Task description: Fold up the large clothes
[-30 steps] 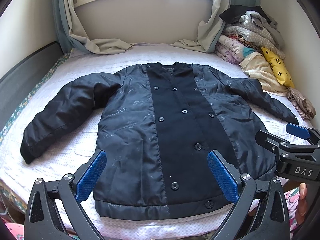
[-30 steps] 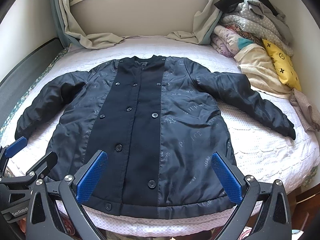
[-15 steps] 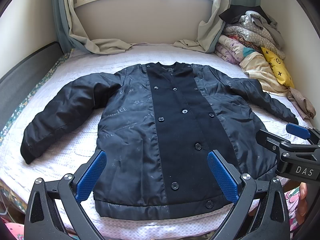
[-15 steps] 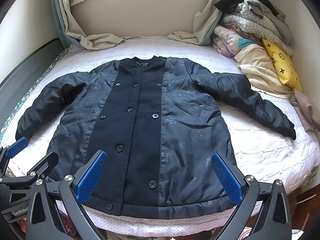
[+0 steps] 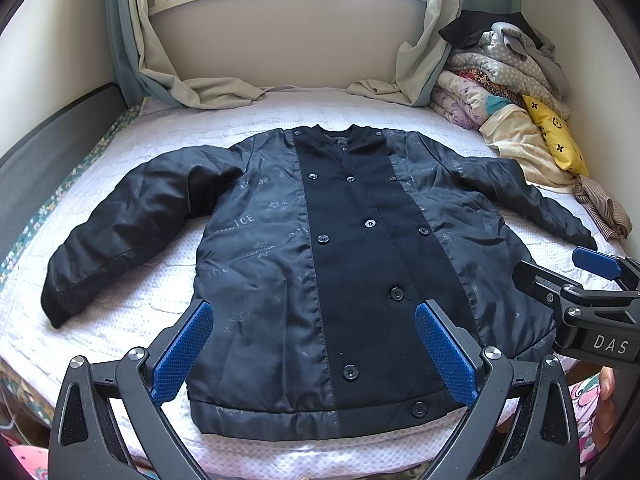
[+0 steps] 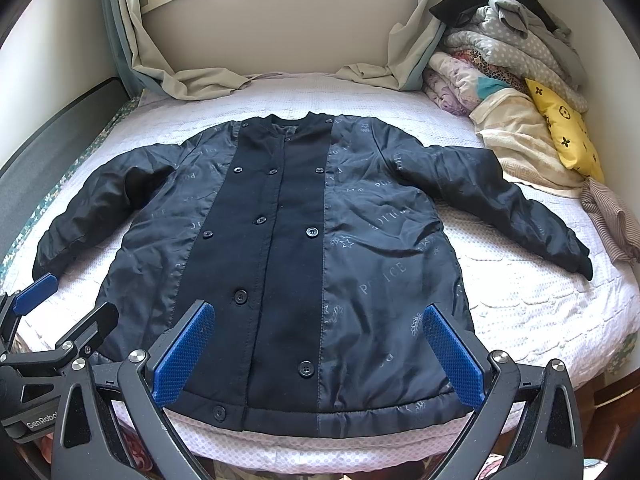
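Observation:
A dark navy jacket (image 5: 340,264) with a black buttoned front panel lies flat and face up on the bed, both sleeves spread outward; the right wrist view shows the same jacket (image 6: 304,248). My left gripper (image 5: 316,350) hovers open above the hem, its blue pads wide apart with nothing between them. My right gripper (image 6: 320,350) is likewise open over the hem. The right gripper (image 5: 588,292) also shows at the right edge of the left wrist view, and the left gripper (image 6: 52,320) at the left edge of the right wrist view.
The bed (image 5: 168,168) has a white quilted cover. A pile of folded bedding and clothes (image 5: 504,92) with a yellow cushion (image 5: 556,140) is stacked at the far right corner. Curtains (image 5: 208,88) drape onto the bed below the window. A dark bed frame (image 5: 48,136) runs along the left.
Both grippers have shifted very slightly; the jacket lies as before and both grippers stay open.

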`<state>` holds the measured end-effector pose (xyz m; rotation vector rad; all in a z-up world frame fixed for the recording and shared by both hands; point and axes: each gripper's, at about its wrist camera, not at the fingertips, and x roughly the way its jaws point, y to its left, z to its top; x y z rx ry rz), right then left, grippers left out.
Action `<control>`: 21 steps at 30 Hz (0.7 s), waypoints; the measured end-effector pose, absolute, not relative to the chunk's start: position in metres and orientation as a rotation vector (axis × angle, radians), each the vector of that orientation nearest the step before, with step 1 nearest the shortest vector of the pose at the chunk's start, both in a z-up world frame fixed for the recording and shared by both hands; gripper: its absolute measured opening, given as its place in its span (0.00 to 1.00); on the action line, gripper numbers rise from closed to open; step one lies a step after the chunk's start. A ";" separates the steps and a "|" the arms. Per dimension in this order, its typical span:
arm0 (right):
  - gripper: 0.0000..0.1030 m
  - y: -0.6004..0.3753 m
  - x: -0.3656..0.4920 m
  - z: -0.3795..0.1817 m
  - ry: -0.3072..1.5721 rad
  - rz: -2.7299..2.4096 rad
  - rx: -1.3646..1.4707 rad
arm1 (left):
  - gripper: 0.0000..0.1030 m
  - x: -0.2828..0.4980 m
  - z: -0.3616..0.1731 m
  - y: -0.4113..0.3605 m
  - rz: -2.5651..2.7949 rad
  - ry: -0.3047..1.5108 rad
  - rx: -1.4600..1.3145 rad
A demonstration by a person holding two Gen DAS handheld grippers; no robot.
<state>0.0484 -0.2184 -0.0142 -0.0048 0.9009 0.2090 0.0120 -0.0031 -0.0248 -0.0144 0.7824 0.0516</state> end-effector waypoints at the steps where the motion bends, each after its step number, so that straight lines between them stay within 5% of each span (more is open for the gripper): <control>1: 1.00 -0.219 0.048 -0.014 0.901 0.209 -0.005 | 0.99 0.012 -0.025 -0.003 0.052 0.782 -0.013; 21: 1.00 -0.221 0.048 -0.015 0.897 0.216 -0.004 | 0.99 0.013 -0.024 0.001 0.067 0.782 -0.016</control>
